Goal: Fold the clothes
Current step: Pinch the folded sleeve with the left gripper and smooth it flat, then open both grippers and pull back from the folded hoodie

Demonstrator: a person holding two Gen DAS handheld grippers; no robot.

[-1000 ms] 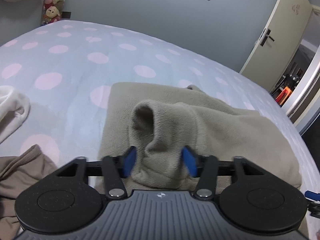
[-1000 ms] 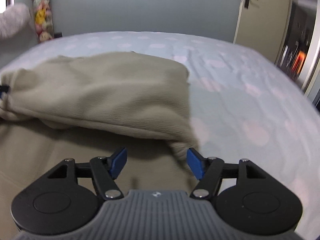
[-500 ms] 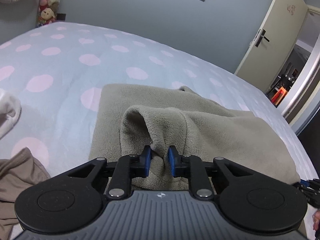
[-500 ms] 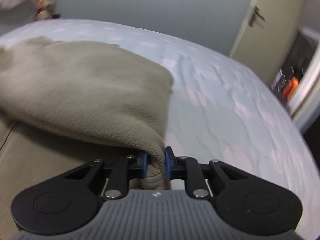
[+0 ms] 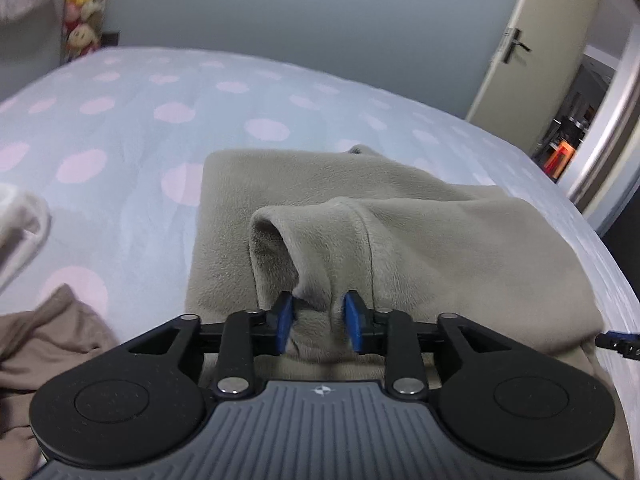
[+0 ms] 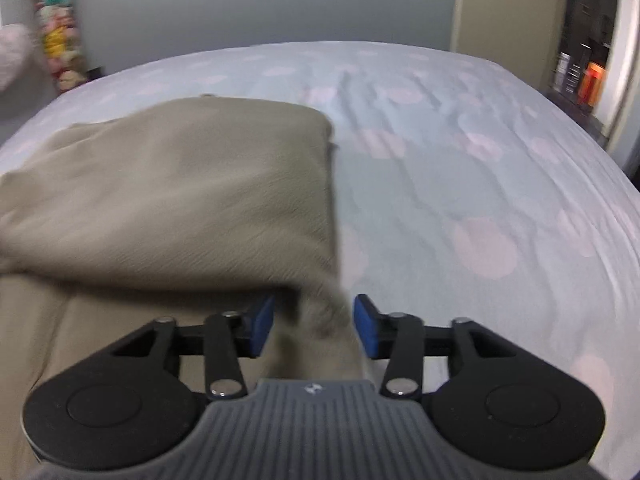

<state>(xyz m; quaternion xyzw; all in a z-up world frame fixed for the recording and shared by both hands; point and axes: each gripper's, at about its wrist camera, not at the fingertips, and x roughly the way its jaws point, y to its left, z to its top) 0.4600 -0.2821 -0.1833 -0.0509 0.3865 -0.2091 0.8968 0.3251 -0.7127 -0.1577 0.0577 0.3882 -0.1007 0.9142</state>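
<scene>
The grey-green fleece garment [image 5: 400,232] lies on the polka-dot bedspread [image 5: 120,128], near its middle, with one layer folded over the layer below.

Left gripper [image 5: 319,322]: half a second ago the jaws were pinched on a raised ridge of the fleece. They have just been opening and now stand apart. The ridge sits between the blue pads [image 5: 285,322] without being squeezed.

Right gripper [image 6: 314,332]: the jaws were clamped on the garment's near right corner. They have likewise just been opening and stand apart, with the corner slack between them. This view is motion-blurred.

Judgement: both releases indicate that this fold is laid down. The raised ridge at the left gripper may need flattening.

A brown garment [image 5: 52,348] and a white cloth [image 5: 20,220] lie left of the fleece garment, unfolded.
</scene>
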